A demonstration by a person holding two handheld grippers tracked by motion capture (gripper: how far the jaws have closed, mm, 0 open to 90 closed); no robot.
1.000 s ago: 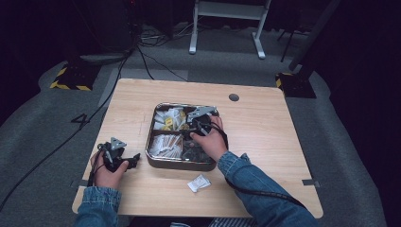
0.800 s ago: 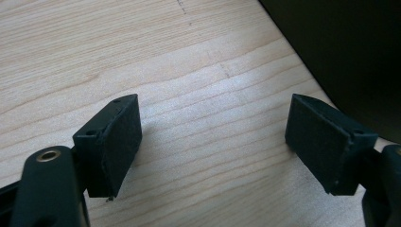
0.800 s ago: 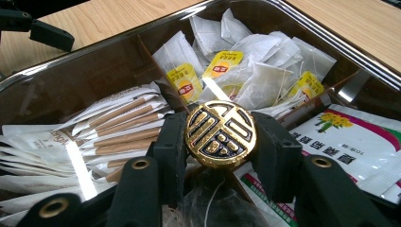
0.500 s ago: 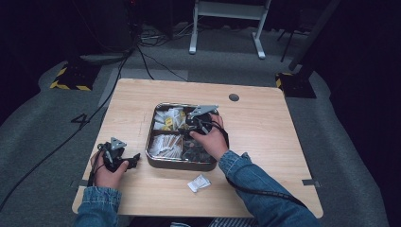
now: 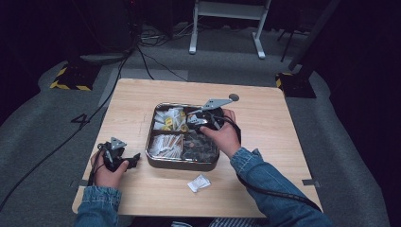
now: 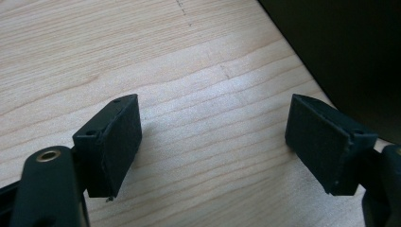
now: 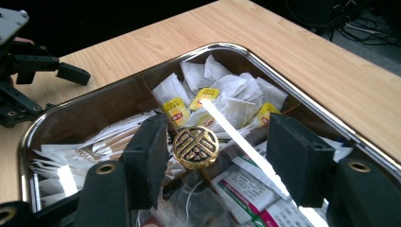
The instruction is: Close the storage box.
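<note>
A square metal tray (image 5: 182,164) with compartments sits mid-table, its rim (image 7: 302,97) bright in the right gripper view. It holds white tea bags with yellow tags (image 7: 222,94), paper sticks (image 5: 165,142) and printed sachets (image 7: 246,189). A gold round knob (image 7: 195,147) stands at the dividers' centre. My right gripper (image 5: 194,124) hovers over the tray; its jaws have just been opening, and the right gripper (image 7: 218,130) stands open with the knob below and nothing pressed between the pads. The left gripper (image 5: 132,158) rests on the table left of the tray, and this left gripper (image 6: 215,123) is open over bare wood.
A small white sachet (image 5: 198,183) lies on the table in front of the tray. The left gripper (image 7: 47,66) shows beyond the tray's far corner in the right gripper view. A dark table edge (image 6: 302,56) runs close by the left gripper's jaws.
The right gripper has lifted a little above the tray and its jaws have spread apart. The left hand has stayed where it was.
</note>
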